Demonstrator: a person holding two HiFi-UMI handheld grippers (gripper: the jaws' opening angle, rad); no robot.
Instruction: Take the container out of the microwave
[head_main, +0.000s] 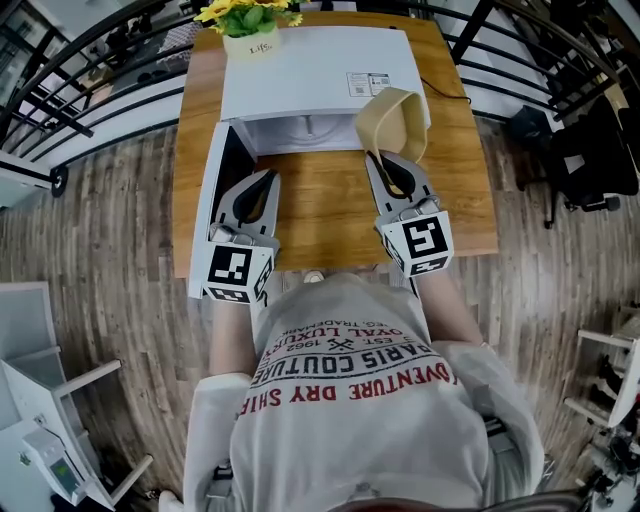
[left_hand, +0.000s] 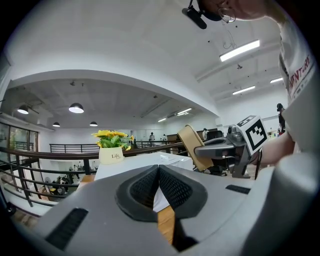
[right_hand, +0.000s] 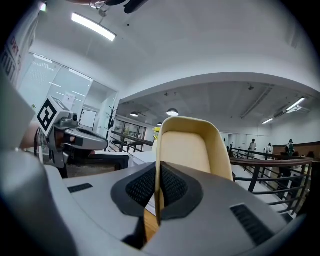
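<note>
The white microwave (head_main: 310, 75) stands on a wooden table (head_main: 330, 215) with its door (head_main: 215, 190) swung open to the left. The beige container (head_main: 395, 118) is outside the microwave, tipped up on edge in front of its right side. My right gripper (head_main: 388, 168) is shut on the container's rim, and in the right gripper view the container (right_hand: 187, 150) stands upright between the pads (right_hand: 172, 185). My left gripper (head_main: 262, 182) hovers beside the open door, shut and holding nothing (left_hand: 159, 172). In the left gripper view the container (left_hand: 192, 145) shows to the right.
A white pot of yellow flowers (head_main: 250, 30) sits on the microwave's back left corner. Black railings (head_main: 80, 90) curve around the table's far side. A white rack (head_main: 40, 400) stands at the lower left on the wooden floor.
</note>
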